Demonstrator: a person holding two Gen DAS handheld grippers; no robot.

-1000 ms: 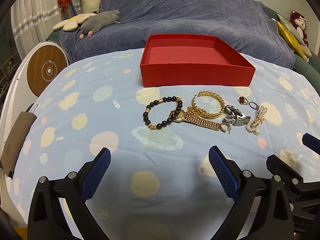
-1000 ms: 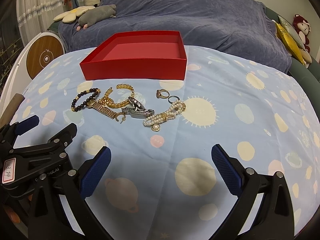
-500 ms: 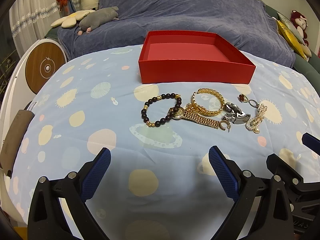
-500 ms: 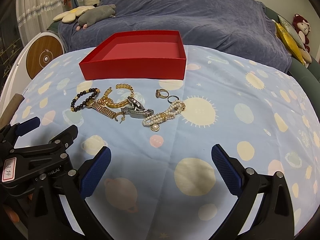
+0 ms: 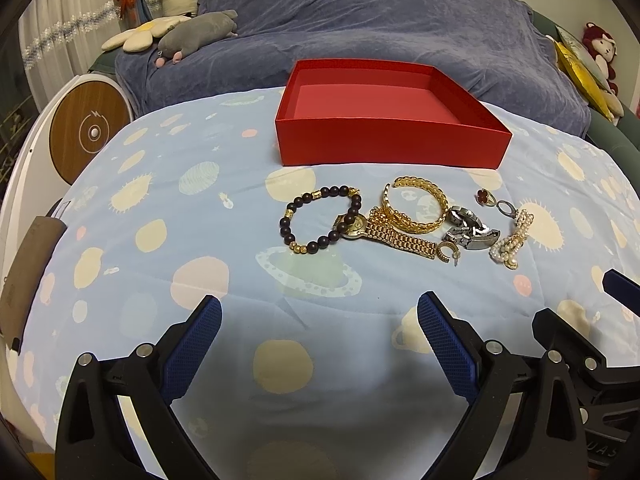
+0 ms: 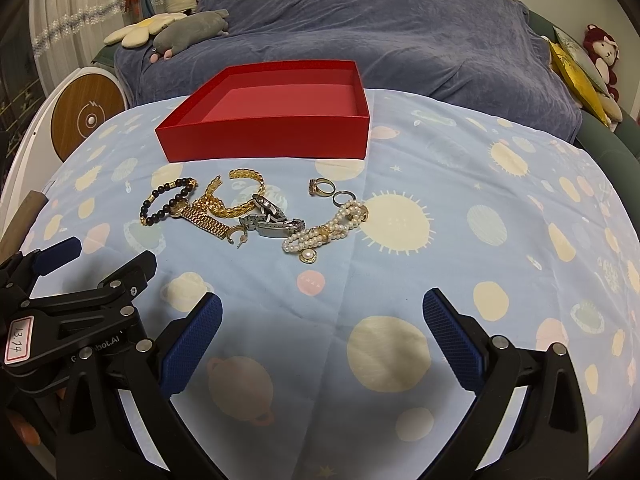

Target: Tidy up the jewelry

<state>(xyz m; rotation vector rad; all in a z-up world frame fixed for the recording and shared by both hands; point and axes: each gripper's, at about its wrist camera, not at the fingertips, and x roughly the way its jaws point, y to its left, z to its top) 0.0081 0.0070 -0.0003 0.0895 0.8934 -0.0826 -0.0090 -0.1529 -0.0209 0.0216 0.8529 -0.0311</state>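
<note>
Left wrist view: the beaded bracelet [image 5: 323,220] is seen straight ahead of the left gripper [image 5: 318,312], nearer it than the right gripper [image 6: 322,310], both spread wide and empty, with the empty red box [image 5: 384,148] lying beyond the jewelry.

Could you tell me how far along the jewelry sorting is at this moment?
Nothing looks done yet: the red box is empty. Nothing is in hand either; the left hand-held gripper and right hand-held gripper are both open above the cloth. Everything is left: the beaded bracelet, gold bangle, gold watch, silver watch, pearl bracelet and two rings lie before the box.
</note>
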